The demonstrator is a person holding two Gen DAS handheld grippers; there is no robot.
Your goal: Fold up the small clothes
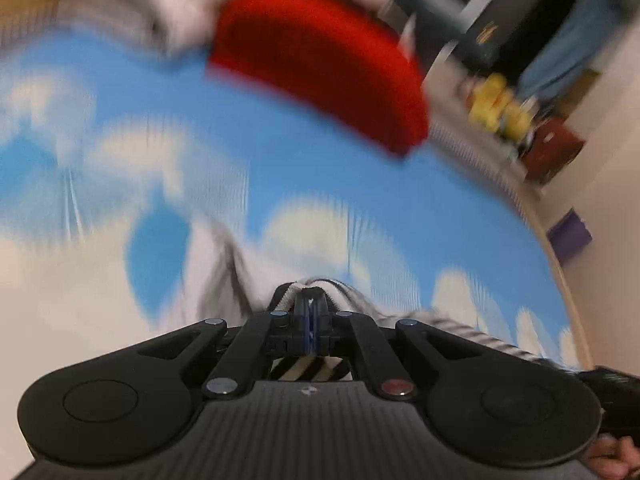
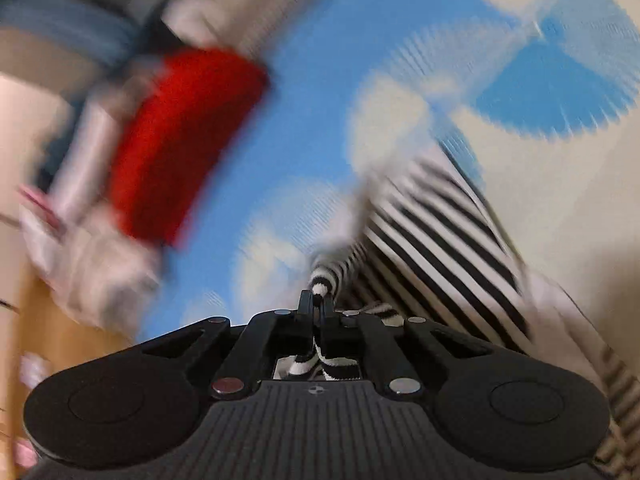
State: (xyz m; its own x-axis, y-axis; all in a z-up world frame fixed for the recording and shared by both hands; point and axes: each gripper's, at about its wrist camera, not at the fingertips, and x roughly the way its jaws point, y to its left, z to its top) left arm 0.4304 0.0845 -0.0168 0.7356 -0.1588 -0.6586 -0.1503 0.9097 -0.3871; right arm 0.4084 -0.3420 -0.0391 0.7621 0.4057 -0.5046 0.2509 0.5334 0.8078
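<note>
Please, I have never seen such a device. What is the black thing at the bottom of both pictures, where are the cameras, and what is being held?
Each picture comes from a camera mounted on hand-held tongs, looking forward along the fingers. A person holds one in each hand. The left tongs and the right tongs are both closed on a black-and-white striped garment. Below lies a blue sheet with white clouds. A folded red cloth rests on it, beside pale clothes too blurred to identify. The blur suggests fast motion.
</note>
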